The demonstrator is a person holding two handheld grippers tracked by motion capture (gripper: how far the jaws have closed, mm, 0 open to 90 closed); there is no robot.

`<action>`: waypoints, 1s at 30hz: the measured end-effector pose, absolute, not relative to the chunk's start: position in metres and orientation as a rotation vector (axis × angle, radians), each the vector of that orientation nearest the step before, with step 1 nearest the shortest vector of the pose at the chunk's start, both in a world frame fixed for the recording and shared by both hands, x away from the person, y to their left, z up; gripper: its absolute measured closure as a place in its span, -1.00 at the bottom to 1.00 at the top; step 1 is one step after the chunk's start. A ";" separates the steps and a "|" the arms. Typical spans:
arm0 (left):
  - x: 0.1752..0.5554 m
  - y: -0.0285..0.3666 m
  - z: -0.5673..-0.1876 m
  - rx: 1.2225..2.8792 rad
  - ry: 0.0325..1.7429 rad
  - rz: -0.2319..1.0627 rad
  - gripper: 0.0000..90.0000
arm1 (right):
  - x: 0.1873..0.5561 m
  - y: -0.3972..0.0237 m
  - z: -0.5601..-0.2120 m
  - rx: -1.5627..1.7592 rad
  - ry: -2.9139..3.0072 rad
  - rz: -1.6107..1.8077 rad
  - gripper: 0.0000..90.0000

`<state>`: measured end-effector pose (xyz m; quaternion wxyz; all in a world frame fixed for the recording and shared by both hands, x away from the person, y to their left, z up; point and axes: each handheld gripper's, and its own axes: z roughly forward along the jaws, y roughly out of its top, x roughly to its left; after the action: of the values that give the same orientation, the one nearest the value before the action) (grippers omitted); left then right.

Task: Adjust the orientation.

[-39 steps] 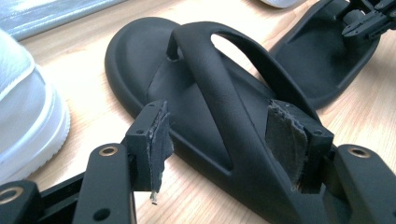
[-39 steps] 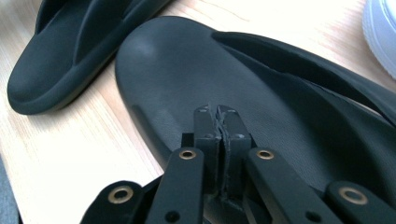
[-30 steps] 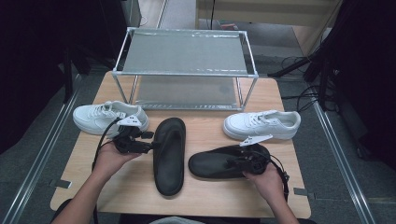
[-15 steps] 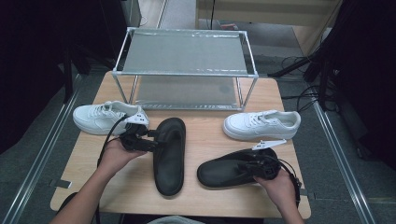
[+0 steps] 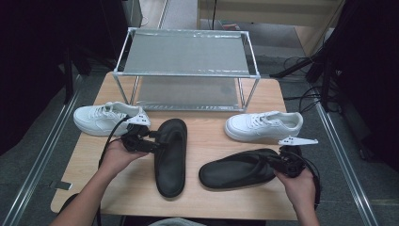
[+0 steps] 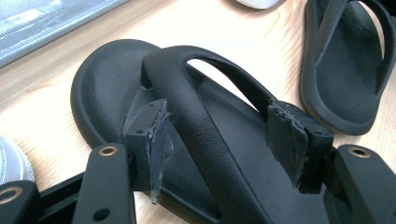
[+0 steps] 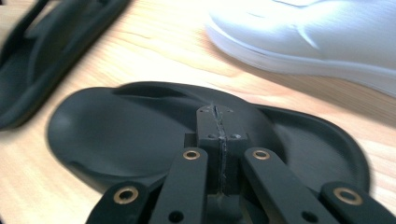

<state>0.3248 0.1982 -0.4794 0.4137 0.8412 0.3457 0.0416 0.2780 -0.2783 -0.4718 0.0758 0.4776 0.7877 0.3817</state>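
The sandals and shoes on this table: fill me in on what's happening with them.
A person works two handheld grippers at a table. The left gripper is open, its pads either side of the strap of the left sandal without pressing it. The right gripper is shut at the heel end of the right sandal; whether it pinches the rim is hard to tell. Two white sneakers lie in front of an empty rack.

2 blk sandals (image 5: 171,157), 2 white sneakers (image 5: 106,118), prob. 1 rack (image 5: 186,73)
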 end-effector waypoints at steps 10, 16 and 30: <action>0.322 0.202 -0.479 2.108 0.885 0.110 -0.11 | 0.285 -0.279 -0.478 1.448 2.376 1.098 1.00; 0.318 0.208 -0.480 2.099 0.901 0.118 -0.11 | 0.291 -0.271 -0.478 1.417 2.398 1.100 1.00; 0.310 0.218 -0.480 2.087 0.934 0.130 -0.12 | 0.299 -0.239 -0.480 1.315 2.491 1.142 1.00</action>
<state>0.3098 0.2182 -0.4804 0.4130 0.8300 0.3714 0.0516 0.2994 -0.2387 -0.4796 0.0512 0.4322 0.8184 0.3752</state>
